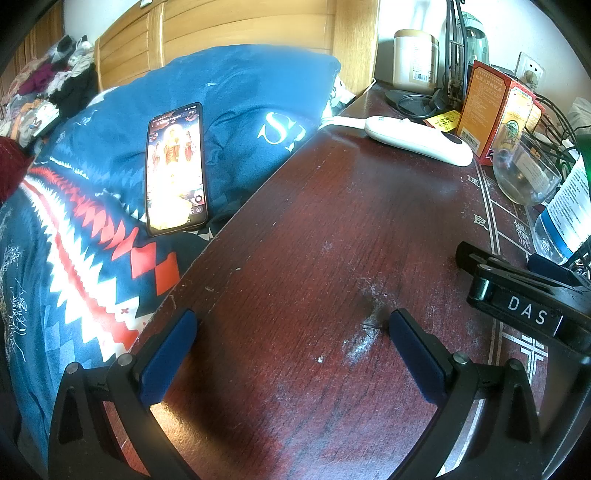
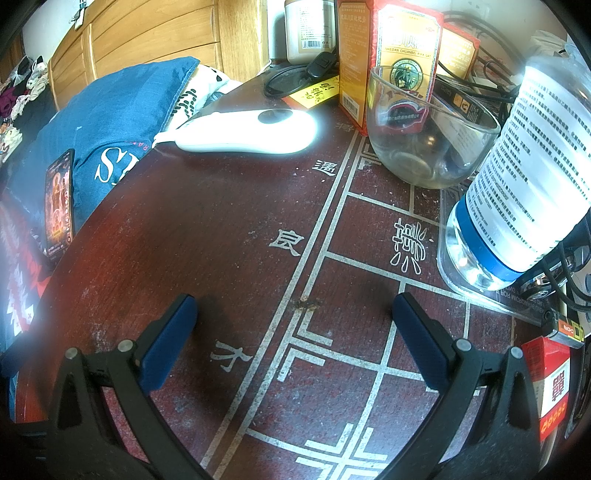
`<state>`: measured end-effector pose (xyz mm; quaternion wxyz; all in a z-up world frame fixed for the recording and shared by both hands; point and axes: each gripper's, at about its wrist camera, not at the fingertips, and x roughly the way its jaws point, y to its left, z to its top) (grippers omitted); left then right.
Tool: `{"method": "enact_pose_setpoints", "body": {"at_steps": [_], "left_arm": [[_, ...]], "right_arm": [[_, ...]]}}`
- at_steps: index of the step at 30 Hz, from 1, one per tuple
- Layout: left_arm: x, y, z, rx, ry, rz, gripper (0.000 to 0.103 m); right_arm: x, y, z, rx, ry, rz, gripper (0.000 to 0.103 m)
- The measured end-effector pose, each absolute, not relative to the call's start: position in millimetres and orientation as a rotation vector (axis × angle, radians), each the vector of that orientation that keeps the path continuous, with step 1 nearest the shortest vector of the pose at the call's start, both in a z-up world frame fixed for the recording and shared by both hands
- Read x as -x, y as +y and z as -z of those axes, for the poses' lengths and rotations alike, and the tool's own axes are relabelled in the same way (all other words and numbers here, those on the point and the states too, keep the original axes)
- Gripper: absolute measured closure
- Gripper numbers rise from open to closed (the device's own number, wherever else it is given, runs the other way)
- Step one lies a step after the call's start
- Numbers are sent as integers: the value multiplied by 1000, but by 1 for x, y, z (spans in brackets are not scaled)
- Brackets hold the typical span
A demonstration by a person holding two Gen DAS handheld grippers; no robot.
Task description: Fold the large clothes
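both sets of jaws stand wide apart with nothing between them. the left gripper (image 1: 291, 325) hangs low over a dark red table (image 1: 332, 229), its blue pads over bare, dusty wood. the right gripper (image 2: 293, 306) sits over the same table (image 2: 207, 221), above the white lines and characters painted there; from the left camera, the right gripper (image 1: 524, 291) shows off to the right of the left jaws, marked "das".

ahead and to the left of the left jaws, past the table edge, lies a blue garment (image 1: 236, 96) with white letters, bunched up on a bed with a red, white and blue patterned cover (image 1: 74, 258). a phone (image 1: 175, 170) with a lit screen rests on the cloth, face up. the right camera catches the same blue garment (image 2: 110, 110) far ahead to the left of its jaws, with the phone (image 2: 59, 199) beside it.

straight ahead of the right jaws is a white oval gadget (image 2: 247, 131) on a cord. ahead to the right stand a glass bowl (image 2: 428, 136), an orange box (image 2: 388, 48) behind it, and a clear plastic bottle (image 2: 524, 177) with a white label. a red pack (image 2: 550, 384) sits just right of the right finger. behind the bed is a wooden headboard (image 1: 229, 29), and a heap of clothes (image 1: 48, 85) lies far off to the left.
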<state>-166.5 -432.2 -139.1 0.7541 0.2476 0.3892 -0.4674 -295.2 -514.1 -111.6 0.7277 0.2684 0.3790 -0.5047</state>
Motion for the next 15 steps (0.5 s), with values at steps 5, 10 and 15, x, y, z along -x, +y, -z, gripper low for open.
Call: {"method": "enact_pose_setpoints", "body": {"at_steps": [5, 10, 15], "left_arm": [[166, -432, 139, -540, 849, 1020, 0], [166, -432, 139, -540, 849, 1020, 0], [166, -432, 139, -540, 849, 1020, 0]], "right_arm": [[294, -514, 112, -592, 835, 1112, 0], [295, -514, 112, -591, 835, 1112, 0], [295, -514, 112, -591, 836, 1112, 0]]}}
